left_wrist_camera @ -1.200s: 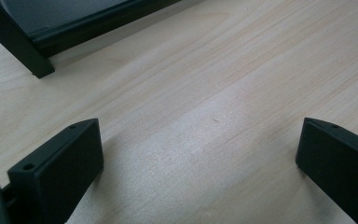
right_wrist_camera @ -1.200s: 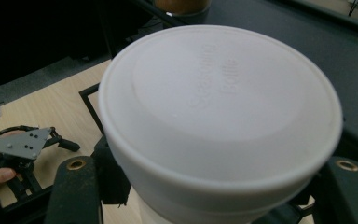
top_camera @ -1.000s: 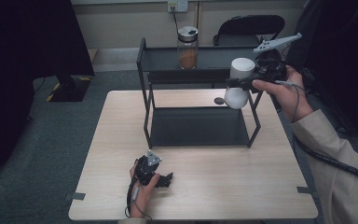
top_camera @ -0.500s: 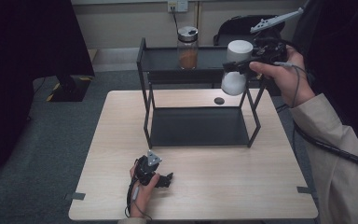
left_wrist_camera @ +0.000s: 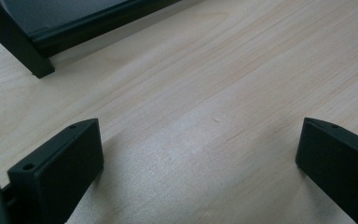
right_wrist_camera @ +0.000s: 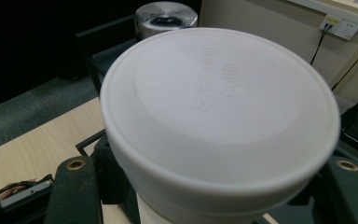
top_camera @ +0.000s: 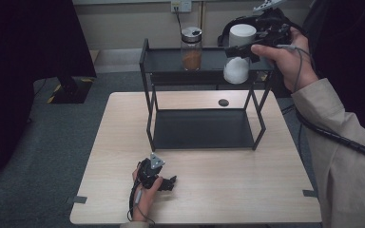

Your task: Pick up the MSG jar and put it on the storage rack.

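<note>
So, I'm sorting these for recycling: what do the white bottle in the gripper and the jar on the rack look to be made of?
White bottle: likely matte plastic, opaque, with lettering moulded into its lid. Jar: clear glass or clear plastic, since its orange-brown contents show through; its cap looks like shiny metal. Rack: dark, probably painted metal.

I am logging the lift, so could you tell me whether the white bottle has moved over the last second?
Yes. The white bottle in the right gripper rose up and back against the black rack, nearing its top shelf.

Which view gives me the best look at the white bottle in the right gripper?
The high view: the white bottle shows whole, held over the rack's top shelf by the right gripper. The right gripper view gives just its lid close up.
</note>
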Action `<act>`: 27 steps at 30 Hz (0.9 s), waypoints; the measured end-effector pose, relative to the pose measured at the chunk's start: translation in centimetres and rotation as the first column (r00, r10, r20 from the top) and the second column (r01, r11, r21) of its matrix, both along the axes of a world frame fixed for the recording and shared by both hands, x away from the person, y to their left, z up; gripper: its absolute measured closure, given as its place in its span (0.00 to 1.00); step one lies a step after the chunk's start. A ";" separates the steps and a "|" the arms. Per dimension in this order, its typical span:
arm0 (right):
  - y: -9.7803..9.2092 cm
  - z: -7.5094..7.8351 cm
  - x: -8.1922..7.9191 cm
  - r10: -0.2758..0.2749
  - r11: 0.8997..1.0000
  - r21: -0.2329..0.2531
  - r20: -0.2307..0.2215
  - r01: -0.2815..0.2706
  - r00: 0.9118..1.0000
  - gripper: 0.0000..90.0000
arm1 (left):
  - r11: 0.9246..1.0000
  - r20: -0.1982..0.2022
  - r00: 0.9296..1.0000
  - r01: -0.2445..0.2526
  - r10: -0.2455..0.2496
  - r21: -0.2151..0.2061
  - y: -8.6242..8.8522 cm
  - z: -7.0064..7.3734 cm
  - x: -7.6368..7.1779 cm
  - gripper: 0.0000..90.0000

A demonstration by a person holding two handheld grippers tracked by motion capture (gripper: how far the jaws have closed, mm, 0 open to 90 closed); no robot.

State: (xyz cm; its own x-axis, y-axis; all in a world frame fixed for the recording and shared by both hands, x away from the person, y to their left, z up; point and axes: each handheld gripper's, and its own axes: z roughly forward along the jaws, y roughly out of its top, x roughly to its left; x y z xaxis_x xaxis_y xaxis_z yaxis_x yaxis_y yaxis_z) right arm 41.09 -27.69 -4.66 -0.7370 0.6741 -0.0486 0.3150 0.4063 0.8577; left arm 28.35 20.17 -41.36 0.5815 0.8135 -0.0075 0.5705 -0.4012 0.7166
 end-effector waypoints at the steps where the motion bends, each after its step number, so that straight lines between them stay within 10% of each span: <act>1: 0.0 0.1 0.1 -0.003 1.000 0.002 0.004 0.003 1.000 0.38 | 1.000 0.000 1.000 0.000 0.000 0.000 0.0 0.0 0.0 0.00; 27: 1.5 -0.3 4.1 -0.157 0.988 0.017 0.023 0.157 0.987 0.38 | 1.000 -0.001 1.000 -0.002 0.002 0.000 0.0 0.0 0.0 0.00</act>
